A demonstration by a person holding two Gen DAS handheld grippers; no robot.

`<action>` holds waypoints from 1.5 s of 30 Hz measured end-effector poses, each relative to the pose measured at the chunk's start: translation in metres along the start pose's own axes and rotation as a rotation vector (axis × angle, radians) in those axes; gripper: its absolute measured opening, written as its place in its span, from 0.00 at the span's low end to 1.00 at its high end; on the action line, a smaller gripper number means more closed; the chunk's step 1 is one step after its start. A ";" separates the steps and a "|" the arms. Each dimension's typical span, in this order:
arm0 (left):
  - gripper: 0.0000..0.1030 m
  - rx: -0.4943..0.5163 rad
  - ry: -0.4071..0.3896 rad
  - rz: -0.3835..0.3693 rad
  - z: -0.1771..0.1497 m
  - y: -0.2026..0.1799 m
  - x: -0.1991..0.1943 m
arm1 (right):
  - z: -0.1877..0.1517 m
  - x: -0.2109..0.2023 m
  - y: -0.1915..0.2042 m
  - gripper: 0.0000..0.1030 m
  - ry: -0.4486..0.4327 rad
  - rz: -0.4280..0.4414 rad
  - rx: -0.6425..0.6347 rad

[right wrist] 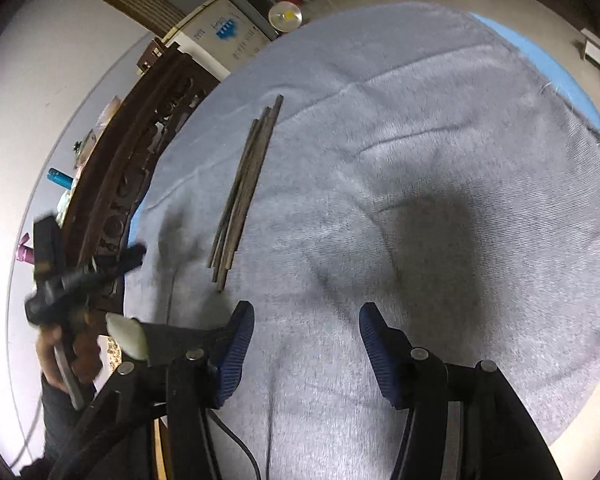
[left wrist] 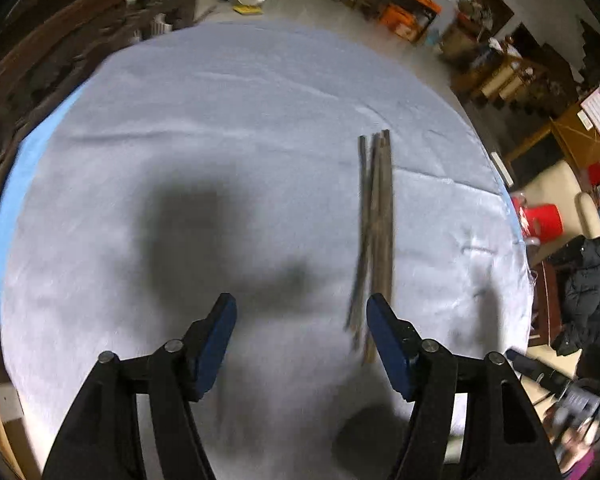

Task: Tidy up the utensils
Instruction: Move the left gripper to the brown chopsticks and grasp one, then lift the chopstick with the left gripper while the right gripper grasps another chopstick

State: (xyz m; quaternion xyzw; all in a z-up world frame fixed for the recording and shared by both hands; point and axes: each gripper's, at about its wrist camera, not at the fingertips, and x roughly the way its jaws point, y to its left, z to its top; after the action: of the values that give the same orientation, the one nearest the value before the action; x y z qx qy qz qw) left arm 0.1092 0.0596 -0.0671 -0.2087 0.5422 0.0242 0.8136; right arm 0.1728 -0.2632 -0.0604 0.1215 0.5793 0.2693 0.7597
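A bundle of several dark wooden chopsticks [left wrist: 374,232] lies together on the round table's grey-blue cloth [left wrist: 220,128]. In the left wrist view they run from the middle right down to just beside my left gripper's right finger. My left gripper [left wrist: 301,314] is open and empty above the cloth. In the right wrist view the same chopsticks [right wrist: 244,188] lie ahead and to the left of my right gripper [right wrist: 307,320], which is open and empty. The left gripper [right wrist: 84,276] shows blurred at the left edge of the right wrist view.
The cloth [right wrist: 420,120] covers a blue round table [right wrist: 560,68]. A carved dark wooden chair back [right wrist: 140,152] stands against the table's left side. Furniture, boxes and a red bucket [left wrist: 540,220] crowd the floor beyond the table's right edge.
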 end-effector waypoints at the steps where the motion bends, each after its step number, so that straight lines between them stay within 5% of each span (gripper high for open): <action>1: 0.59 0.014 0.015 0.004 0.012 -0.008 0.008 | 0.001 0.002 -0.003 0.57 0.002 0.003 0.003; 6: 0.51 0.070 0.129 -0.024 0.064 -0.051 0.055 | 0.015 0.016 -0.017 0.57 0.022 0.011 0.031; 12: 0.39 0.162 0.201 0.040 0.099 -0.095 0.097 | 0.031 0.025 -0.035 0.57 0.036 0.018 0.062; 25: 0.06 0.226 0.311 0.137 0.112 -0.107 0.137 | 0.047 0.036 -0.048 0.57 0.049 0.037 0.073; 34: 0.05 0.151 0.291 0.060 0.106 -0.063 0.105 | 0.056 0.036 -0.041 0.57 0.045 0.043 0.062; 45: 0.05 0.012 0.287 0.140 0.073 0.030 0.081 | 0.124 0.089 0.002 0.57 0.173 0.041 0.021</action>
State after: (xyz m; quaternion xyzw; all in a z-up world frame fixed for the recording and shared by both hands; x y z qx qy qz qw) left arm 0.1980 0.0986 -0.1255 -0.1669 0.6660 0.0475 0.7255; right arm 0.3058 -0.1970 -0.0945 0.1179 0.6429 0.2882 0.6998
